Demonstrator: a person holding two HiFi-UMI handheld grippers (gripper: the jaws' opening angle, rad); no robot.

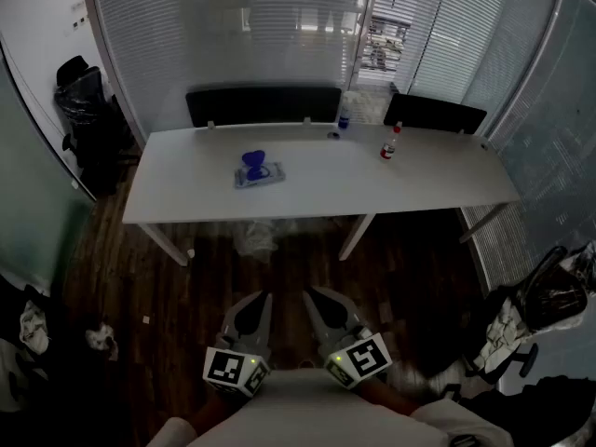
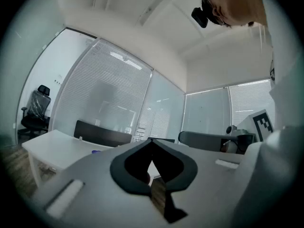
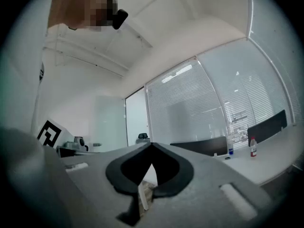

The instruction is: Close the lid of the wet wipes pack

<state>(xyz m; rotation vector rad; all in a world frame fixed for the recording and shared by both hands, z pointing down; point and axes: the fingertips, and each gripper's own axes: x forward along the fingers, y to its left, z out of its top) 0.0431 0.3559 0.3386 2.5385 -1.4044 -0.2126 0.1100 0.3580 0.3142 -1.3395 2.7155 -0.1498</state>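
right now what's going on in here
A person stands well back from the white table, holding the left gripper and right gripper low by their body, both shut with nothing between the jaws. The wet wipes pack lies on the table, its blue lid up, not yet closed.

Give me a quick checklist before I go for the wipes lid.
1. Pack found: ok. The pack lies on the table, left of centre.
2. Lid needs closing: ok. The blue lid stands up, open.
3. Grippers free: ok. The left gripper and the right gripper are both shut on nothing.
4. Within reach: not ok. Both grippers are held low by the body, well short of the table.
5. Room around the pack: ok. The bottle stands well off to the right.
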